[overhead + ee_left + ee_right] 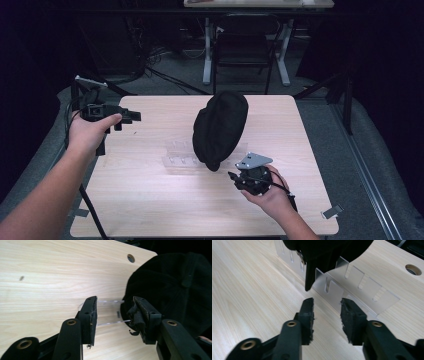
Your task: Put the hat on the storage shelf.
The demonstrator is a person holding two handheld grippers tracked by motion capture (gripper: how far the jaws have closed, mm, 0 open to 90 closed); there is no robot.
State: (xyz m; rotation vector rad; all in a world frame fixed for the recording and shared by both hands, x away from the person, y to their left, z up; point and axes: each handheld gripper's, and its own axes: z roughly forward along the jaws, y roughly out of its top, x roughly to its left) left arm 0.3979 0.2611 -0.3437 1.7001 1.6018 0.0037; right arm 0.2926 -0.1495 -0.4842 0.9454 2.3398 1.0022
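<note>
High view: a black cap rests on a clear slotted stand mid-table. Just beside the cap's lower edge, the right tool gapes empty. Well apart from the cap, the left tool also stands open, holding nothing.

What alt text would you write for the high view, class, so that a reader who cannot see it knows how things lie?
A black cap sits on a clear plastic stand in the middle of a light wooden table. The left gripper, near the table's left edge, and the right gripper, just below the cap, are each held in a hand, clear of the cap.
</note>
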